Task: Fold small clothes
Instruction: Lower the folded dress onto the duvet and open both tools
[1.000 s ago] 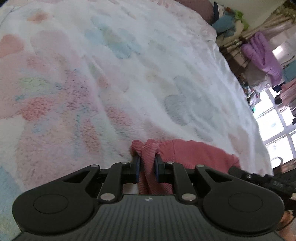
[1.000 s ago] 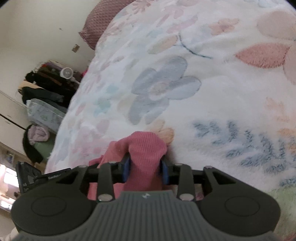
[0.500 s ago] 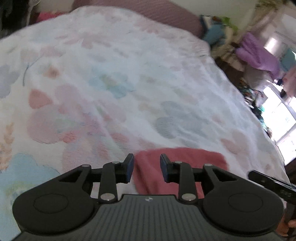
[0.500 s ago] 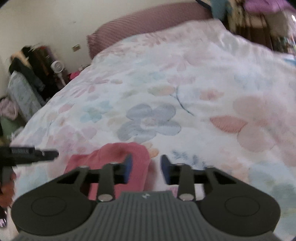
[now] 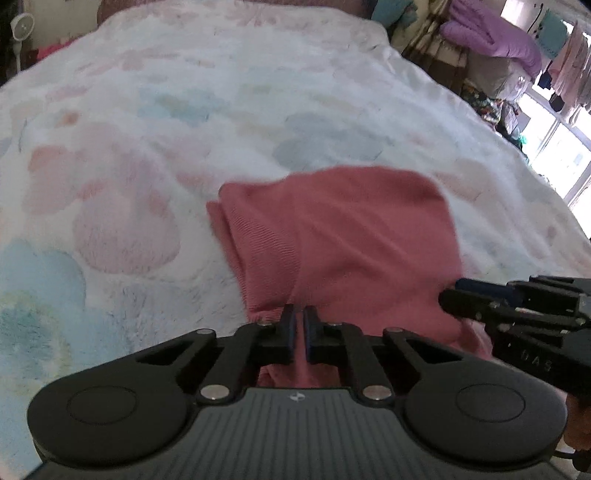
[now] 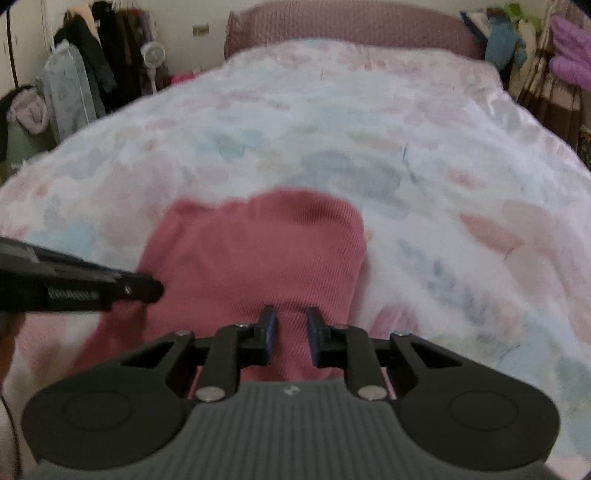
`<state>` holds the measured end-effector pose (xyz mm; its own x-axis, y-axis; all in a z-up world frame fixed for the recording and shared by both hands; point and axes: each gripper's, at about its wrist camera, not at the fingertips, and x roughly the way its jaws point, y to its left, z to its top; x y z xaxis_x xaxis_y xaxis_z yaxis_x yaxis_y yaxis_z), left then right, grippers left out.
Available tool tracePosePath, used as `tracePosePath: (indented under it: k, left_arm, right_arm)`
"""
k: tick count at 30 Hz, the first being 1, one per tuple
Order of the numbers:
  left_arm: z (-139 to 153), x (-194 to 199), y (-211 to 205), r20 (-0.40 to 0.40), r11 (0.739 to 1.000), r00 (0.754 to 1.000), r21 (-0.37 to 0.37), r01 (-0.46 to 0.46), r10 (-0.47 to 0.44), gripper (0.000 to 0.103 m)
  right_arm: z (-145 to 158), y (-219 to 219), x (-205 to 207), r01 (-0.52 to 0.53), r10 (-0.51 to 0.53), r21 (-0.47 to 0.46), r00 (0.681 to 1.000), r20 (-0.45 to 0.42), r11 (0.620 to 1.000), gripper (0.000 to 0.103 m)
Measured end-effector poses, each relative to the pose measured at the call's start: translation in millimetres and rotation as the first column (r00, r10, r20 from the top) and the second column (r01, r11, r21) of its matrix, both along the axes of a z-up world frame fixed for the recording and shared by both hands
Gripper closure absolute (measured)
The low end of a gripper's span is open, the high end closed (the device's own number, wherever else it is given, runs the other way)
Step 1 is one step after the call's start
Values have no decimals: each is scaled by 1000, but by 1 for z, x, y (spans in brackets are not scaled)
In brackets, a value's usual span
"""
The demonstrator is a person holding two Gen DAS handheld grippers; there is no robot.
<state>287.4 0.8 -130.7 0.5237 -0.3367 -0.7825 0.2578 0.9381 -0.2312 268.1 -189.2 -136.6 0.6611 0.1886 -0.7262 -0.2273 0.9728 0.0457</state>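
Note:
A pink ribbed garment lies folded on the flowered bedspread; it also shows in the right wrist view. My left gripper sits over the garment's near edge with its jaws nearly closed and nothing visibly between them. My right gripper hovers over the garment's near right part, its jaws a short way apart with only cloth beneath them. The right gripper also shows at the right of the left wrist view. The left gripper enters the right wrist view from the left.
A mauve headboard stands at the far end of the bed. Hanging clothes and a small fan stand at the back left. Purple and teal cloth piles and a bright window are at the right.
Both grippers let go of the pink garment and pulled back and up. It now lies flat on the bed. The left jaws opened, then closed again almost fully.

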Motion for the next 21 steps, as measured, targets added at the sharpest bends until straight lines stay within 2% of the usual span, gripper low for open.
tracePosePath:
  k: [3,7,11,13,18,21]
  left_arm:
    - [-12,11,1,-26,1000,1000,5,-6,6,96]
    - [-15,18,3,-52,1000,998,-5,-19,19,97]
    - [1,7,8,-50,999,998,-33,-26,24,97]
    - [13,-2,9,-31,999,999,-36,-14,13,96]
    - [48,-46,6,58,999,997,-13,51,-50,95]
    - [57,-73,-5,96,993,989,29,114,-116,93]
  right_arm:
    - [-19,7,4,-14,14,-35,1000,-6,999,89]
    - [-25,11,13,-19,18,-60,1000,-10,998,89]
    - [-13,-2,14,10,-9,21,999,-46,1000,90]
    - [2,-8,5,15,-14,56,999,-32,998,88]
    - [27,-8,-39,-25,25,12,999,27,1000,86]
    - [33,-8,-65,-29,29,-6,999,37,1000,86]
